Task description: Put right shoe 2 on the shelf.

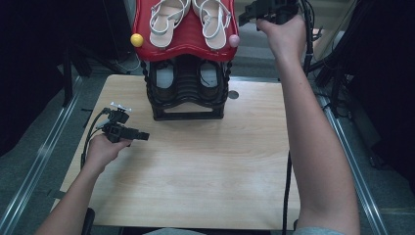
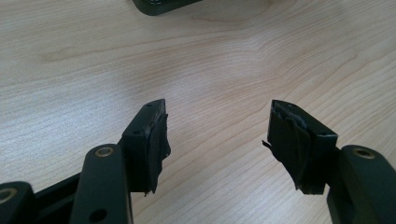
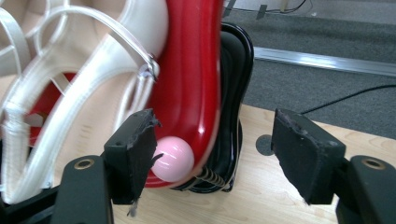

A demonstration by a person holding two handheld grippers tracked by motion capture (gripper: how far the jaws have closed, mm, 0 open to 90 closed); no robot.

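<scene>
Red tray (image 1: 186,39) on black rack (image 1: 186,98) holds two white sandals (image 1: 169,22); rack's lower shoes mostly hidden. Right tongs (image 3: 212,154) apart by pink ball (image 3: 173,158); left tongs (image 2: 217,140) apart over worktop (image 1: 205,166).

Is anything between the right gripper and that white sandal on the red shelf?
Yes. The red shelf's raised edge and its pink ball lie between the open right gripper and the white sandal.

Even overhead light on the pale wooden counter (image 1: 195,161) — dark, dim surroundings; glare streaks the glossy red plastic shelf (image 3: 196,70), slightly blurred up close.
</scene>
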